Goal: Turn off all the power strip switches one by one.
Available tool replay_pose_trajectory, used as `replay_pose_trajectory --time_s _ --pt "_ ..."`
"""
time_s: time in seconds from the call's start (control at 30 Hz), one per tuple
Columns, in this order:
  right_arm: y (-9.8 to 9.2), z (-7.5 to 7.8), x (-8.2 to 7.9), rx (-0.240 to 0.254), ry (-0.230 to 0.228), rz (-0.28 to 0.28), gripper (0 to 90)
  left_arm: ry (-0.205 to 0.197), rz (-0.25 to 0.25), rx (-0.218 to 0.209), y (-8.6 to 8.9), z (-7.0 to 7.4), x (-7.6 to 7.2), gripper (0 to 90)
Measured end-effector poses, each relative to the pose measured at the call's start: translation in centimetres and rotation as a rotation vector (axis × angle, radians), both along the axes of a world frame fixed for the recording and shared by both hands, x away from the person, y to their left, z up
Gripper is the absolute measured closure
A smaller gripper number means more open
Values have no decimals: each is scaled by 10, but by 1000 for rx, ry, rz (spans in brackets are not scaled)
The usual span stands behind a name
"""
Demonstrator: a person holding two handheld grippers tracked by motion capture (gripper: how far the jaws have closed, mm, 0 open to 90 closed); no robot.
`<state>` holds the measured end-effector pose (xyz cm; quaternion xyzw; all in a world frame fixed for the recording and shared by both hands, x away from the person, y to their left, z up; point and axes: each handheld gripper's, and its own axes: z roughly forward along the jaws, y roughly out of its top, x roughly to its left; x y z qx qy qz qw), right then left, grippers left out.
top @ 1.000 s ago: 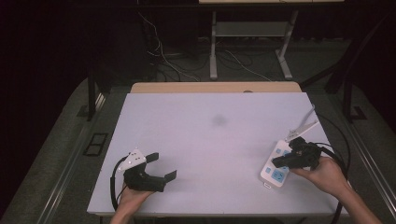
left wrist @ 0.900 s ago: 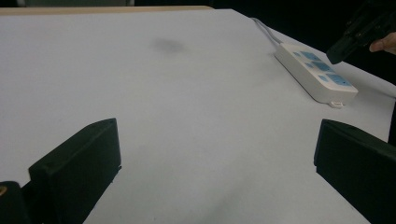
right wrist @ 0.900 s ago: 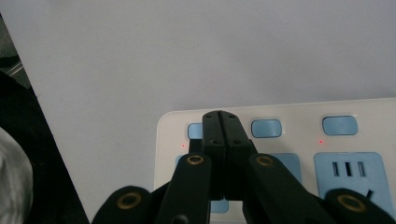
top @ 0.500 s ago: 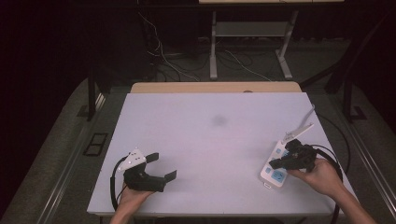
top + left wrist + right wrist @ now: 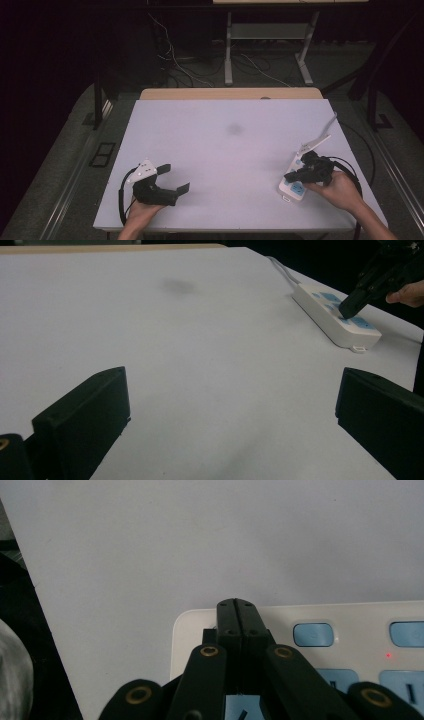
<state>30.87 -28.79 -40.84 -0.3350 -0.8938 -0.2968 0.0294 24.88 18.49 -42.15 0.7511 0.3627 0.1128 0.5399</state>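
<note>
Power strip lies at the desk's right edge; the right tongs, jaws pressed together, bear on its near end (likely pushing a switch, a red light showing). Left tongs rest spread wide, idle.

The table top looks like a smooth matt white sheet, paper or laminate, with one faint grey smudge well ahead of both grippers. A strip of bare light wood shows along its far edge. The power strip under the right gripper is glossy white plastic with smooth pale blue buttons. That gripper's pressed-together jaws are matt black plastic, pinned with small brass-looking rivets. The left gripper has the same dull black plastic jaws, slightly grainy up close, plus a flat pale grey plate on top.
</note>
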Motion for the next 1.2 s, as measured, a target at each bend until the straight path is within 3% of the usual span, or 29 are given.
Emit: replay_pose_trajectory --time_s 0.5,0.73,1.2 --pt "-1 -2 -2 24 7 -9 899 1 0 -4 0 0 0 0" --pt "-1 -3 1 38 43 -16 898 0 1 -1 0 0 0 0" --pt "6 -4 -1 13 34 17 900 0 6 -2 1 0 0 0"
